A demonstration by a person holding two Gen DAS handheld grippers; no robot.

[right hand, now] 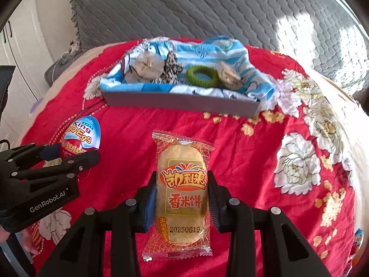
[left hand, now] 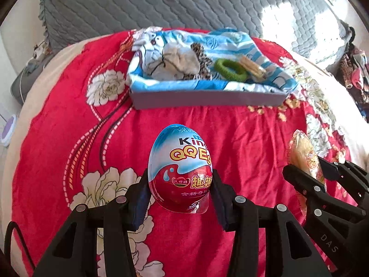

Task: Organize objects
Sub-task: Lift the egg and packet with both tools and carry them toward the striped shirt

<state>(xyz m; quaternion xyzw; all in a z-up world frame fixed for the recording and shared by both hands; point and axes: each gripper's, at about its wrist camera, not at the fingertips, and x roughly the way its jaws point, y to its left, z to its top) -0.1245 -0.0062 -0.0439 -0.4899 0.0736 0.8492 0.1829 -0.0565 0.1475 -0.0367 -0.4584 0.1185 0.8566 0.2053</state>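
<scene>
My left gripper (left hand: 180, 184) is shut on a red, white and blue King QQ Egg (left hand: 181, 168), held upright above the red floral blanket. My right gripper (right hand: 182, 196) is shut on a wrapped rice cracker (right hand: 182, 191) in clear orange packaging. Each gripper shows in the other's view: the right gripper (left hand: 306, 168) with the cracker (left hand: 304, 157) at the right, the left gripper (right hand: 76, 154) with the egg (right hand: 81, 136) at the left. Ahead lies a grey tray (left hand: 207, 98) lined with blue cartoon cloth; it also shows in the right wrist view (right hand: 180, 102).
The tray holds a beige pouch (left hand: 175, 62), a leopard-print scrunchie (left hand: 200, 55), a green ring (left hand: 229, 69) and a wrapped snack (left hand: 251, 65). A grey quilted cover (left hand: 184, 2) lies behind. Another egg (right hand: 358, 242) sits at the right blanket edge.
</scene>
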